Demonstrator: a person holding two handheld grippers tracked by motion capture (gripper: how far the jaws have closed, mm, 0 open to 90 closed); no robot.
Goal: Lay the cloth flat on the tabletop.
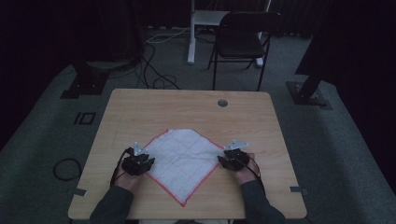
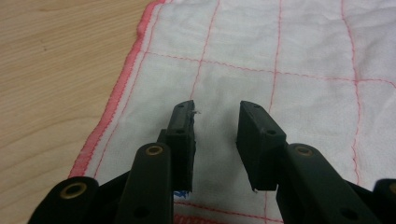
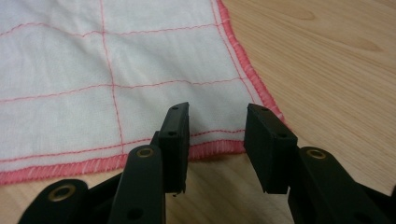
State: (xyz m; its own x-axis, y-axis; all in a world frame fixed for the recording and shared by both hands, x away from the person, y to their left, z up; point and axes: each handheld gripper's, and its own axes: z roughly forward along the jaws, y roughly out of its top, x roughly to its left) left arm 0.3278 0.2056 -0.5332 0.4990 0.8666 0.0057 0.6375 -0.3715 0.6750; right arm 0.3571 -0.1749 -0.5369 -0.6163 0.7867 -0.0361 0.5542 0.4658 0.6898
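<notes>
Wooden table (image 1: 140, 112), white cloth (image 1: 184, 158) between both grippers, left fingers (image 2: 180, 135) and right fingers (image 3: 175, 135) released

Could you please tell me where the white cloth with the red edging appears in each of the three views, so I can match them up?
High view: the cloth lies as a diamond on the table's near half, between both grippers.
Left gripper view: it covers the centre and right, under the jaws.
Right gripper view: it covers the upper left, one corner at the jaws.
Shared landmark: the red hem.
</notes>
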